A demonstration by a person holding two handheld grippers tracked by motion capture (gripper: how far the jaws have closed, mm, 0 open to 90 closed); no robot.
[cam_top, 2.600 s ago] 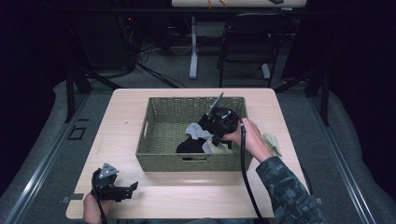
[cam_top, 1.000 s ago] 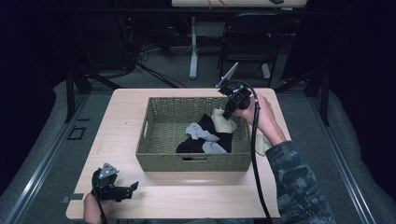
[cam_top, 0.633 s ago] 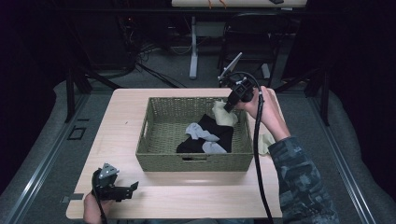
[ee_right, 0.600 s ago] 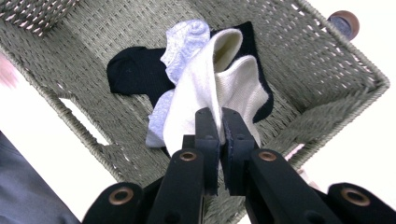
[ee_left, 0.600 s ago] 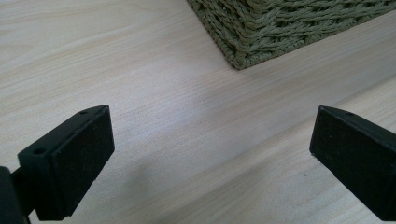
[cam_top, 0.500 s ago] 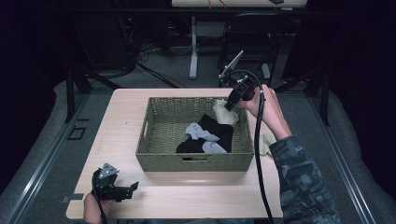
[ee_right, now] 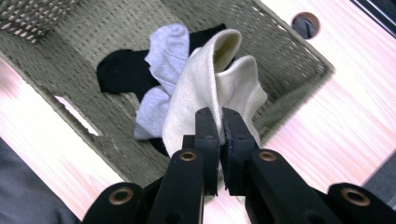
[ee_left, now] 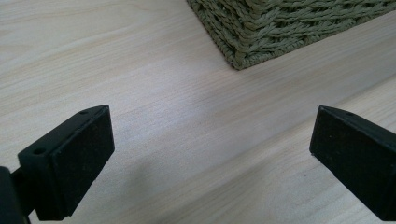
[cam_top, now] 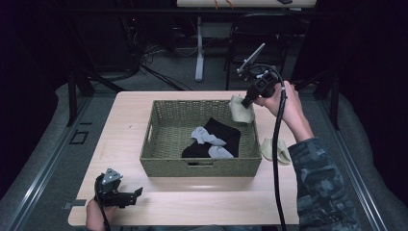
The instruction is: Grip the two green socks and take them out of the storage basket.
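My right gripper (cam_top: pixel 246 102) (ee_right: pixel 219 122) is shut on a cream sock (cam_top: pixel 240 110) (ee_right: pixel 201 100) and holds it in the air above the far right corner of the woven basket (cam_top: pixel 159 161) (ee_right: pixel 289 56). The sock hangs limp below the jaws. Inside the basket lie a black sock (cam_top: pixel 221 137) (ee_right: pixel 121 70) and a light grey sock (cam_top: pixel 208 136) (ee_right: pixel 166 49). A second cream sock (cam_top: pixel 275 149) lies on the table to the right of the basket. My left gripper (cam_top: pixel 137 193) (ee_left: pixel 210 154) rests open near the table's front left corner, nothing between its jaws.
The light wooden table (cam_top: pixel 125 120) (ee_left: pixel 163 93) carries the basket in its middle; a corner of the basket (ee_left: pixel 247 32) is just ahead of the left gripper. A round cable hole (ee_right: pixel 306 23) sits in the tabletop. A chair and desk legs stand beyond the far edge.
My right gripper has risen out of the basket with the cream sock and drifted toward the far right corner. The left gripper has stayed put.
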